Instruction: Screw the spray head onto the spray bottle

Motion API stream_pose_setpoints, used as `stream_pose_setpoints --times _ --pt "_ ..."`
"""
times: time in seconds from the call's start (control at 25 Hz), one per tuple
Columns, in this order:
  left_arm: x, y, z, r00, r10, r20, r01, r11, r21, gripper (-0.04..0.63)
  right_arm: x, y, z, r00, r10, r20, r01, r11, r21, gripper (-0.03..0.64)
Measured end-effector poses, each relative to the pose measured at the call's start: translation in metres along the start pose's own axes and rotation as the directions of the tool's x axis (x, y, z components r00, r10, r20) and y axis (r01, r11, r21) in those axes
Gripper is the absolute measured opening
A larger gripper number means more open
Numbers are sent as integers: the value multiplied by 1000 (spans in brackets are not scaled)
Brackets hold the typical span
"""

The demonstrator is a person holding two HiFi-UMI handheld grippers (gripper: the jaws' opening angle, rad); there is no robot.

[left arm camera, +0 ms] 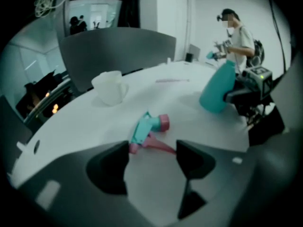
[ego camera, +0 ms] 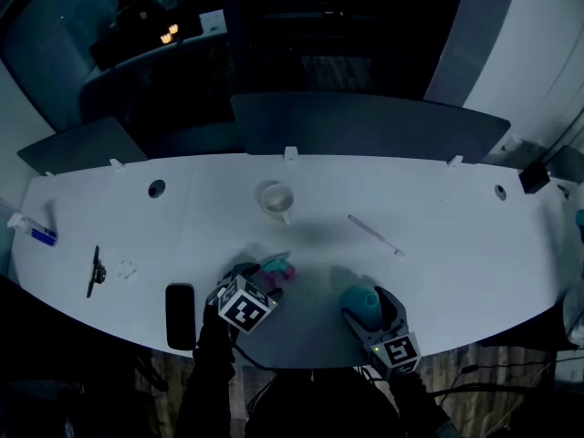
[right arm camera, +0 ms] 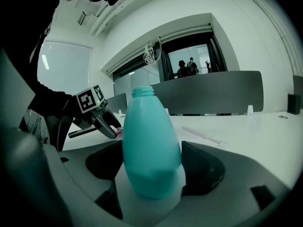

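Overhead only: slab [ego camera: 181, 316] near left gripper [ego camera: 266, 279]

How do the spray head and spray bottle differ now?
The spray head lies on its side on the table; the spray bottle stands upright. The right gripper clamps the spray bottle; the spray head lies free ahead of the open left gripper. The spray head has pink parts, the spray bottle none. Both are teal.

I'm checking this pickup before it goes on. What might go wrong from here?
The spray head lies flat, just beyond the open left gripper; its fingers may pinch only the thin pink tube, and the head could swing or slip.
The right gripper holds the bottle low on its body, so the bottle might tilt when the head is pressed onto its open neck.
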State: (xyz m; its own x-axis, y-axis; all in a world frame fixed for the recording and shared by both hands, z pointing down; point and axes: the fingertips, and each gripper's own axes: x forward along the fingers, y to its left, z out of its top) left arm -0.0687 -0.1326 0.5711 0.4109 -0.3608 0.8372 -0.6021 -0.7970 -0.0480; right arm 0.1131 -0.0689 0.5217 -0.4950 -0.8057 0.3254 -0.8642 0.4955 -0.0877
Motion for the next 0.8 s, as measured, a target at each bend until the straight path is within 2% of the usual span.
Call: stream_pose_setpoints --times 0.08,0.2,0.28,0.32,0.44,0.6,0.68,0.8 --pt "-7 -2 -3 998 -56 -25 59 992 108 318 0 0 0 1000 1 -1 -1 1000 1 367" --pt "-12 -7 -10 986 -138 -90 156 959 236 318 0 0 0 1000 3 -2 -3 1000 2 367" --pt "-10 -13 -15 975 -165 -150 203 936 287 318 1 0 1 1000 5 -1 -5 1000 -3 367" --pt "-9 -14 -17 972 -164 -169 209 933 293 319 2 0 1 1000 6 -3 -6 1000 -9 367" --pt "-2 -11 -18 978 -116 -172 157 955 251 321 4 3 1 1000 13 -14 -13 1000 -20 367" --pt "-4 -7 -5 992 -99 -81 110 983 148 327 5 3 2 1000 15 -15 -16 1000 -22 367" --pt "-7 -3 -2 994 -103 -44 107 990 96 356 6 3 3 1000 17 -16 -17 1000 -21 367" --pt "-9 -2 -3 994 -87 -62 92 993 71 372 7 2 3 1000 21 -13 -22 1000 -22 367"
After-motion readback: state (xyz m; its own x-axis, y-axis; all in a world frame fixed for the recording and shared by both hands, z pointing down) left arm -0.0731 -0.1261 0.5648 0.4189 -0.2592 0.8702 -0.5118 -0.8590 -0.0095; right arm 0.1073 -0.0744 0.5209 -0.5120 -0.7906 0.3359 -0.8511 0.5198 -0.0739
